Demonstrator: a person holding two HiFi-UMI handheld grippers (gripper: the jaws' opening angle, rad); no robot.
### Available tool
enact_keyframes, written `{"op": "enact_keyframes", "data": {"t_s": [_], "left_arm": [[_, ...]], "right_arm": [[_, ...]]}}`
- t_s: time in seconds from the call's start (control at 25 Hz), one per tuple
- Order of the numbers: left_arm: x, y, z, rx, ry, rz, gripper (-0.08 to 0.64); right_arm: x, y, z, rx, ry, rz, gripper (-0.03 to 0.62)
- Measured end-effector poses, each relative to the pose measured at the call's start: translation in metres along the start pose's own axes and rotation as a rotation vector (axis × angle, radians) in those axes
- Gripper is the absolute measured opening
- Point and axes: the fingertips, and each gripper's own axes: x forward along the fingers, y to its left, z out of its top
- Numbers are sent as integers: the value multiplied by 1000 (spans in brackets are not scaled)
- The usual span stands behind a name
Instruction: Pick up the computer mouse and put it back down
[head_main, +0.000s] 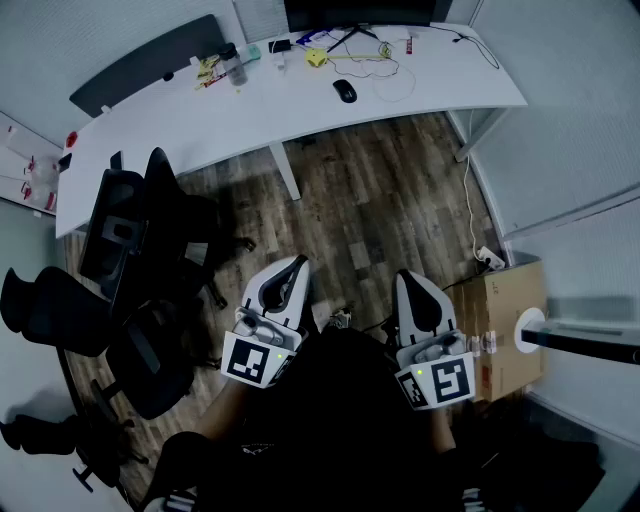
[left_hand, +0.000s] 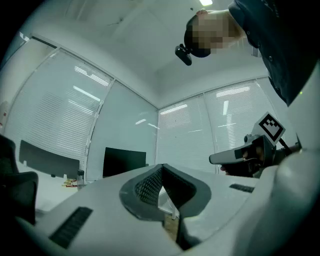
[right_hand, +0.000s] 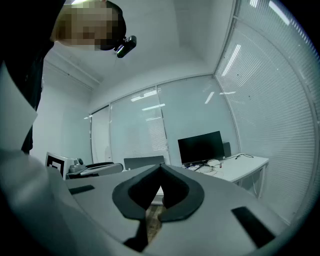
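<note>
1. Far left of the left jaws: black chairs (head_main: 125, 235) on the wood floor (head_main: 370, 190), well apart from the gripper.
2. Left gripper (head_main: 297, 264): held low, close to the person's body, pointing level. Jaws closed tip to tip, nothing between them.
3. Well ahead of both pairs of jaws, between their lines: mouse (head_main: 344, 90), black, lying on the white desk (head_main: 200, 120). Neither gripper is near it. Cables (head_main: 385, 70) lie just right of it. Monitor (head_main: 355, 12) stands beyond it at the desk's far edge.
4. Right gripper (head_main: 408, 276): level, beside the left one and apart from it. Jaws closed together, empty.
5. Right of the right jaws: cardboard box (head_main: 515, 295) on the floor, near the gripper. White power strip (head_main: 490, 258) just beyond the box.
</note>
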Motion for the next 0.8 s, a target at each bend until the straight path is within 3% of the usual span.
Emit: {"op": "enact_keyframes", "data": {"t_s": [0.44,0.8], "left_arm": [[9,-14,-7,-16,23,-41,8],[36,10,-11,-52,40,-48,8]], "right_arm": [[-7,-5,-5,1,5,-15,-2],[21,-14,-11,15,25,-49,-2]]}}
